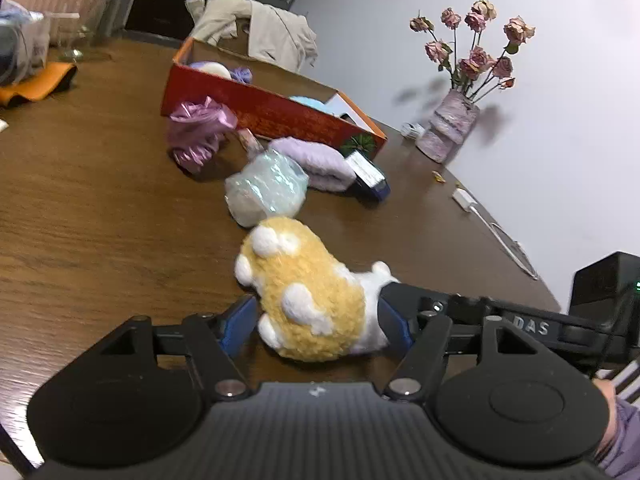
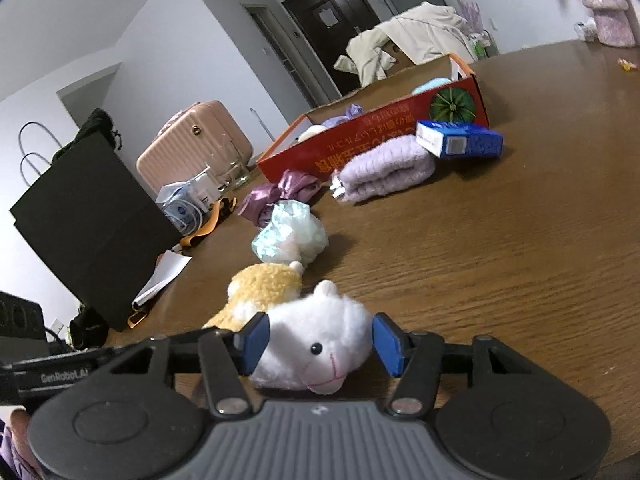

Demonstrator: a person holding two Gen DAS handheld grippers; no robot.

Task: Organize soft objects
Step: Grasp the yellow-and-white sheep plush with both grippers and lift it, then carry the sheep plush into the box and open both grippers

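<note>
Plush toy [image 1: 308, 296] — yellow-and-white, lying on the wooden table [image 1: 100, 220] near the red box [image 1: 272, 114]. Left gripper [image 1: 316, 322] straddles its body, jaws spread, pads just beside the fur. Right gripper [image 2: 320, 342] brackets its white head — jaws apart, contact unclear.

White letters "DAS" stand on the black body of the right gripper [image 1: 532, 326], seen from the left wrist view. "GenRobot.AI" is printed in white on the black body of the left gripper [image 2: 66, 376], seen from the right wrist view. The red box [image 2: 372, 136] carries yellow characters along its side, inverted and not legible. Print on the blue carton [image 2: 460, 140] is too small to read.
</note>
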